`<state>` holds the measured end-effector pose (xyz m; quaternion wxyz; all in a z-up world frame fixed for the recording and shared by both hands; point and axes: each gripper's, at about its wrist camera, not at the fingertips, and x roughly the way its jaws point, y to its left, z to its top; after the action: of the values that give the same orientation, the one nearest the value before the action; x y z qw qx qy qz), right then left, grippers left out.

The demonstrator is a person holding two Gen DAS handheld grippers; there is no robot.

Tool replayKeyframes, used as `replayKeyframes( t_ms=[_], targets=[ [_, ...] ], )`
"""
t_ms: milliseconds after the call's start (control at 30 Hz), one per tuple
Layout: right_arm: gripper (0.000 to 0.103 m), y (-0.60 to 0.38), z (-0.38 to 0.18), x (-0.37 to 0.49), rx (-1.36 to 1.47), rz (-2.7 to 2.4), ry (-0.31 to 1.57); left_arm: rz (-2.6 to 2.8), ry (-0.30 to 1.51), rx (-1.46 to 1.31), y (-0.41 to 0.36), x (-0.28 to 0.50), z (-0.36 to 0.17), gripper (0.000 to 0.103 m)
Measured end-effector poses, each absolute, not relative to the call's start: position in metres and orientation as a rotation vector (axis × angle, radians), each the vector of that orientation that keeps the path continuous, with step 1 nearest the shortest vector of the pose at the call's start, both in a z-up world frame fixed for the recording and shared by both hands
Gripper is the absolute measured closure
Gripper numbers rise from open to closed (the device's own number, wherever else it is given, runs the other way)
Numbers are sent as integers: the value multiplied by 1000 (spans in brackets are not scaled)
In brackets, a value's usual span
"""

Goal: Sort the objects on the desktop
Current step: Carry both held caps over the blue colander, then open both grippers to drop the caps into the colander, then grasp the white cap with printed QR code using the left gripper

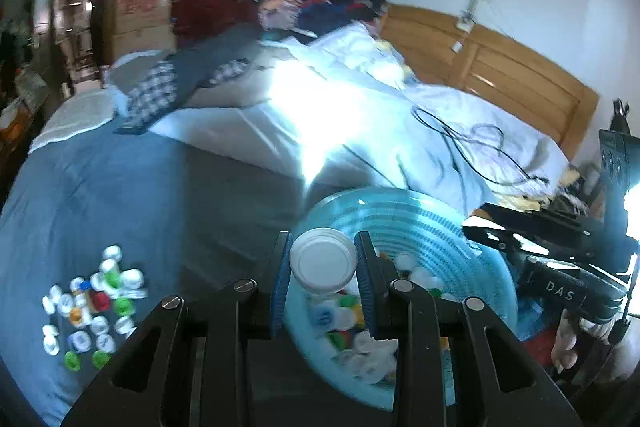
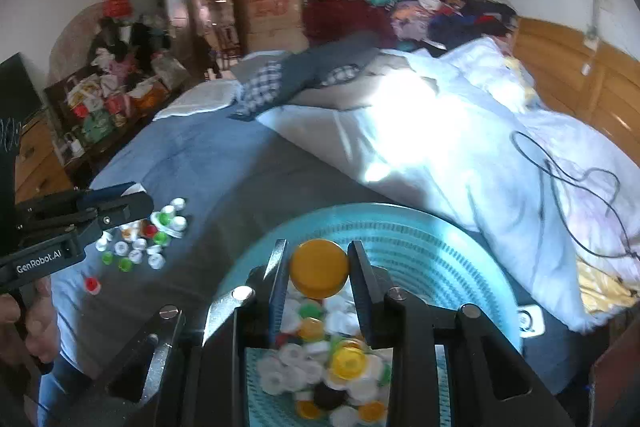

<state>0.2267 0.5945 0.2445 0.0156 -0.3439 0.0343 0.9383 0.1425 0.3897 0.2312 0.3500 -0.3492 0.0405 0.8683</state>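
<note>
Jaws clamp bottle caps above the teal basket (image 2: 420,259): left gripper (image 1: 323,263) white cap (image 1: 323,261), right gripper (image 2: 318,269) orange cap (image 2: 319,268).

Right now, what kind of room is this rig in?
Most likely a lived-in bedroom: a bed with a blue blanket and white duvet, a wooden headboard, and clothes piled at the far end.

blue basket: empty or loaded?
Loaded. The blue basket holds a heap of mixed bottle caps, seen in both wrist views.
</note>
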Motion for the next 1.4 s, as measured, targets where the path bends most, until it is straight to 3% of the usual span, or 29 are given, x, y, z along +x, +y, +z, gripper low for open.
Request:
replayKeyframes(
  t_ms=[300,867,900,967,1000,1033,1233,1400],
  targets=[
    [71,638,231,242,-1104,2874,245,2130,182,-1003,453,153,212,77],
    [70,640,213,245,-1141,2871,267,2126,158,-1038,459,151,191,73],
    [68,640,213,245,-1142,2870,268,2132,161,-1033,458,151,191,68],
    [49,641,213,244,-1132,2866,272,2146,167,-1021,454,153,191,63],
    [35,640,213,245,-1121,2863,271,2152,169,-1014,451,153,191,61],
    [30,639,214,246,-1110,2860,268,2156,169,-1011,448,153,191,60],
    [30,619,217,248,-1077,2913,282,2216,147,-1036,394,145,172,56],
    [30,574,207,250,-1086,2995,244,2351,114,-1147,287,126,132,56]
  ],
)
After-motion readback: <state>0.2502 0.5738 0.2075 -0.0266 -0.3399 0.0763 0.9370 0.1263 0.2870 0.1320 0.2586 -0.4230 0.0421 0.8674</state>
